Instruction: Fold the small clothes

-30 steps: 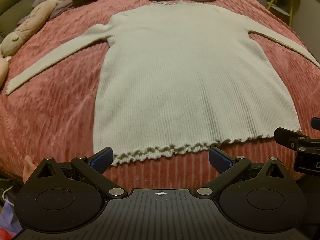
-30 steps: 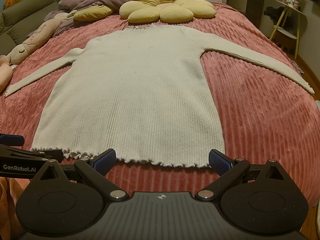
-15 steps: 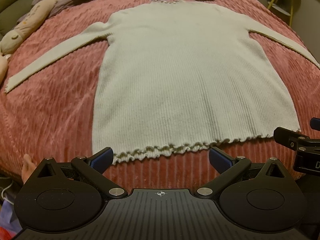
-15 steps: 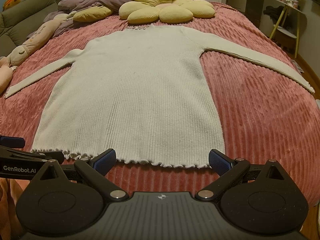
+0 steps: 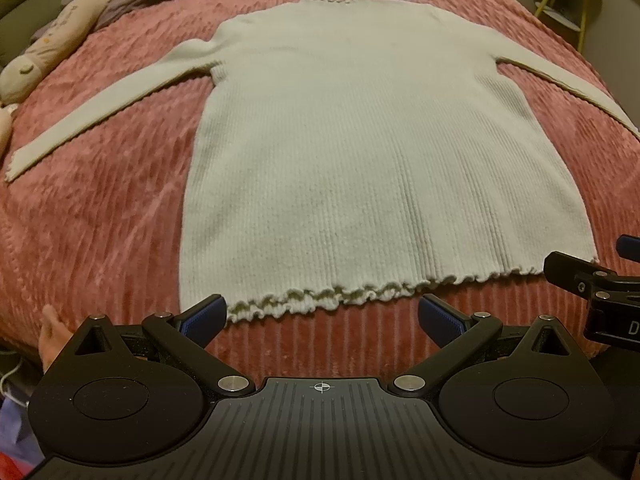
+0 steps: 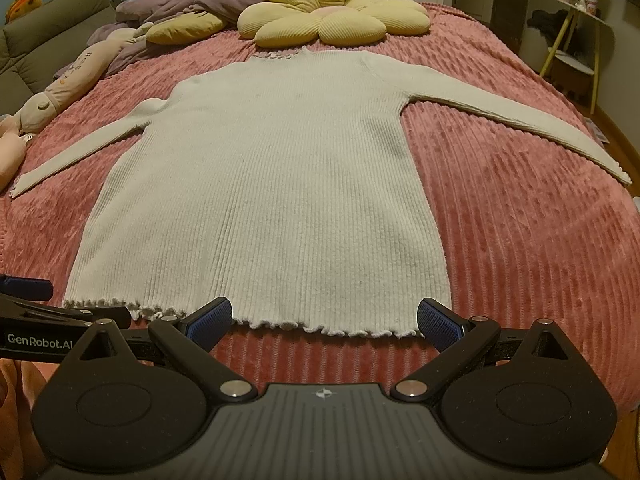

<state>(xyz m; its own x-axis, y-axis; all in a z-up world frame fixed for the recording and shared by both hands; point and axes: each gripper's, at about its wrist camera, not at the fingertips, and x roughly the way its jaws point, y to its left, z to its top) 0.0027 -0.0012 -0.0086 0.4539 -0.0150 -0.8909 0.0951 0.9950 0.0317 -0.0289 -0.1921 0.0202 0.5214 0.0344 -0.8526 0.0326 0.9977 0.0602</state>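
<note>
A cream ribbed long-sleeved sweater [image 5: 360, 152] lies flat on the pink bed cover, sleeves spread, frilled hem nearest me; it also shows in the right wrist view [image 6: 272, 184]. My left gripper [image 5: 320, 318] is open and empty, just short of the hem's left half. My right gripper [image 6: 324, 320] is open and empty, just short of the hem's right half. The right gripper's body shows at the right edge of the left wrist view [image 5: 592, 288], and the left gripper's body at the left edge of the right wrist view [image 6: 44, 324].
The pink ribbed bed cover [image 6: 520, 240] surrounds the sweater. A yellow flower cushion [image 6: 328, 16] lies beyond the collar. Plush toys [image 6: 68, 84] and a purple blanket [image 6: 192, 4] lie at the far left. A yellow-legged side table [image 6: 576, 40] stands beside the bed, right.
Both grippers have eased slightly forward toward the hem. The sweater has not moved and both grippers stay open.
</note>
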